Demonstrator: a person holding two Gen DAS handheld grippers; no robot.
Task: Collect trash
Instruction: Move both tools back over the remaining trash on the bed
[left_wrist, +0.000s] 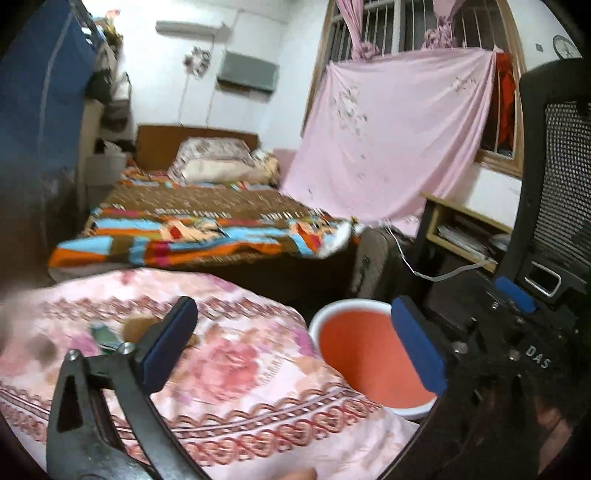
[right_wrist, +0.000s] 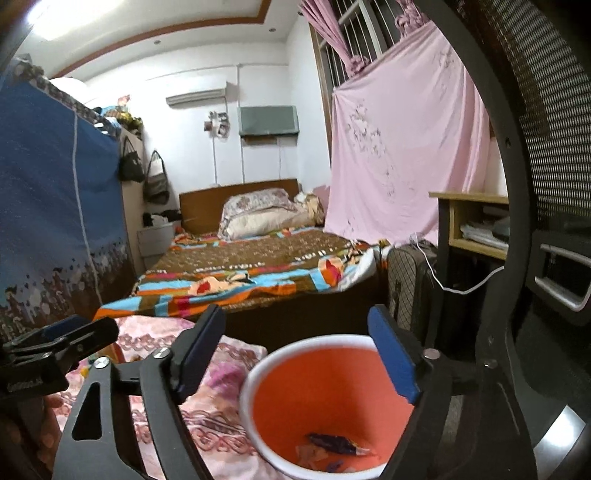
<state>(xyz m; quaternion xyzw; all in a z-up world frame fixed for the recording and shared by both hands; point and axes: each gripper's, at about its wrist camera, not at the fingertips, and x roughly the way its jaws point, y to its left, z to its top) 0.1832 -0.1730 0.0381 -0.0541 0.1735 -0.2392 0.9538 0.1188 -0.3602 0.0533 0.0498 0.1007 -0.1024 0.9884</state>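
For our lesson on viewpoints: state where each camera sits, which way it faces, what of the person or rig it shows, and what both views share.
Left wrist: on the left gripper, facing across the pink floral quilt toward the bed; own open jaws and the right gripper show.
Right wrist: on the right gripper, above the orange bin holding wrappers; open jaws, left gripper.
Shared: bin, quilt, bed.

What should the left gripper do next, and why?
Probably ease the left gripper forward and down toward the small items on the pink floral cloth. Both grippers are open and empty, the right gripper hangs over the orange bin, which already holds wrappers, and those blurry items look like remaining trash.
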